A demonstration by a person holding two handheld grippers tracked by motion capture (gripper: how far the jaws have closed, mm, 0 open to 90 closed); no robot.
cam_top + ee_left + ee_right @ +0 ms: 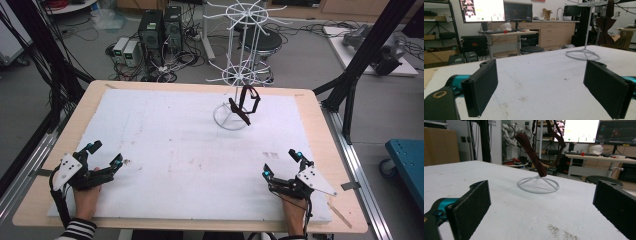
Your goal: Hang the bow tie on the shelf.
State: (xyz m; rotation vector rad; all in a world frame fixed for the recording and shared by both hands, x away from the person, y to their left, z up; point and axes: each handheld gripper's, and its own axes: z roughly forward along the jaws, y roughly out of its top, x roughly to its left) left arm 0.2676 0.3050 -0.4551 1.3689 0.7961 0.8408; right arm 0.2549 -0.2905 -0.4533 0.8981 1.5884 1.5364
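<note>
I am holding my left gripper [103, 156] and my right gripper [281, 163] low on the near side of the bench [320, 145], one at each corner. The jaws of both are standing wide open, with nothing between them but the white sheet [165, 145]. I think I am keeping them open so they are ready to grab.

The thing I am looking at is the dark red strap [245, 105]. It is hanging on the white wire rack [235, 75], far ahead of my jaws, well apart from both. It is sitting closer to my right gripper than to my left. One end of the strap is drooping down to the round ring foot [538, 185] of the rack, which is resting flat on the sheet.

Looking along my right jaws, the strap [531, 155] is hanging a little left of the middle. Looking along my left jaws, the rack [584, 37] is standing off to the right.

I think the rack is holding the strap up high so my jaws can reach it from the side. My guess is my right gripper should go first, since it is nearer.
</note>
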